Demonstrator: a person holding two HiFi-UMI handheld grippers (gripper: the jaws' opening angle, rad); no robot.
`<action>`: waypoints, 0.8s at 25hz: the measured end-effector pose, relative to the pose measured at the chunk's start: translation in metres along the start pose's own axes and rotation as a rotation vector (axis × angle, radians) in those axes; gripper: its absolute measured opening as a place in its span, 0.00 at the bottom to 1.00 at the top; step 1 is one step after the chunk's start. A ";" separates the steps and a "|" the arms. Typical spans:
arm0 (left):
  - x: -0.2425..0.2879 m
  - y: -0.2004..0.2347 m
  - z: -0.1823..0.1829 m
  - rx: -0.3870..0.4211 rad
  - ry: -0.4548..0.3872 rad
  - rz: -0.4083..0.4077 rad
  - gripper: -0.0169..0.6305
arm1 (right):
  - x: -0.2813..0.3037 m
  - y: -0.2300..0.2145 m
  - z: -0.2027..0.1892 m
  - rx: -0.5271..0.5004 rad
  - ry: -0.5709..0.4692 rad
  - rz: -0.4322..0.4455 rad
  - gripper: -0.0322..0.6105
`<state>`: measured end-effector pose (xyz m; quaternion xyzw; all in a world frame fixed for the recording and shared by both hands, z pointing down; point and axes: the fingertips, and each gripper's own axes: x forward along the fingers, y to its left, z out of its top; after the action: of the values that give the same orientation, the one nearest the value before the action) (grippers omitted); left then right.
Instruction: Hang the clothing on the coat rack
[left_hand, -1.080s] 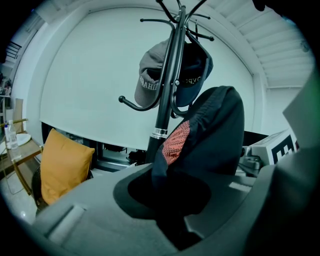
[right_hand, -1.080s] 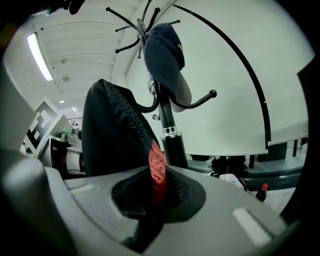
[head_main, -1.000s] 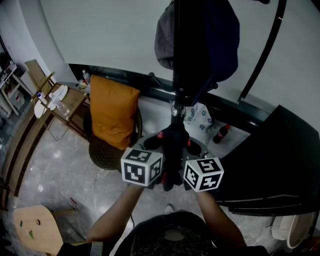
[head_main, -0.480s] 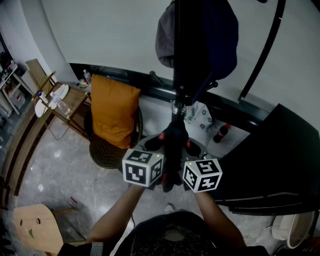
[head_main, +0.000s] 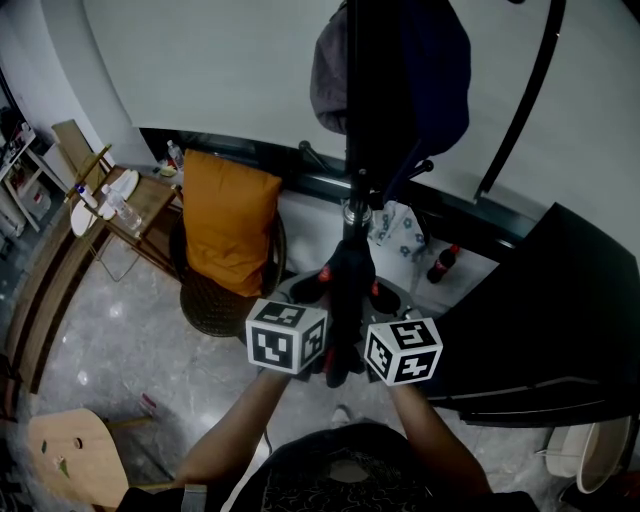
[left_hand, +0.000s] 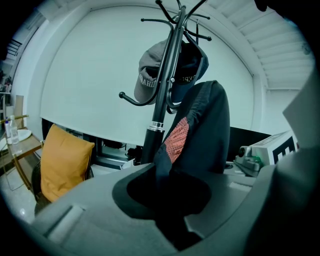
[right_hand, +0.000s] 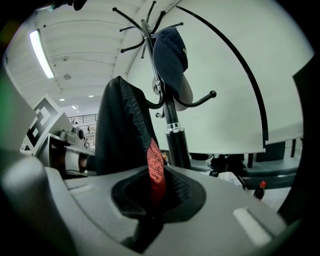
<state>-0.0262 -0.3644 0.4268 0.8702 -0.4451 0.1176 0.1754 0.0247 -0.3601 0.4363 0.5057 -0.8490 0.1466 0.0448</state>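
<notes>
A black coat rack (head_main: 352, 150) stands straight ahead, its pole (left_hand: 161, 105) carrying a grey cap (left_hand: 146, 75) and a navy cap (right_hand: 170, 57) on the upper hooks. A dark garment (head_main: 345, 300) with a red lining patch (left_hand: 177, 141) hangs in front of the pole, between my two marker cubes. My left gripper (left_hand: 169, 197) is shut on one fold of it. My right gripper (right_hand: 152, 200) is shut on another fold by the red patch (right_hand: 156, 172). In the head view the left gripper (head_main: 315, 288) and right gripper (head_main: 375, 296) flank the cloth, their jaws hidden by it.
An orange cushion (head_main: 227, 225) sits on a wicker chair left of the rack. A side table (head_main: 135, 205) with bottles is further left, and a wooden stool (head_main: 65, 455) at lower left. A dark desk (head_main: 560, 320) fills the right. A red-capped bottle (head_main: 441, 267) stands on the floor.
</notes>
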 end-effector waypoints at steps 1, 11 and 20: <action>0.000 -0.001 0.000 0.000 0.000 -0.004 0.10 | -0.001 0.001 0.000 0.000 0.002 0.001 0.09; -0.007 -0.011 -0.007 0.015 0.008 -0.026 0.10 | -0.010 0.009 -0.005 -0.010 0.021 0.004 0.11; -0.018 -0.015 -0.011 0.024 0.007 -0.013 0.14 | -0.021 0.015 -0.006 -0.013 0.021 -0.016 0.14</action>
<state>-0.0248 -0.3385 0.4274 0.8748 -0.4372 0.1248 0.1675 0.0215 -0.3339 0.4344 0.5104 -0.8454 0.1459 0.0584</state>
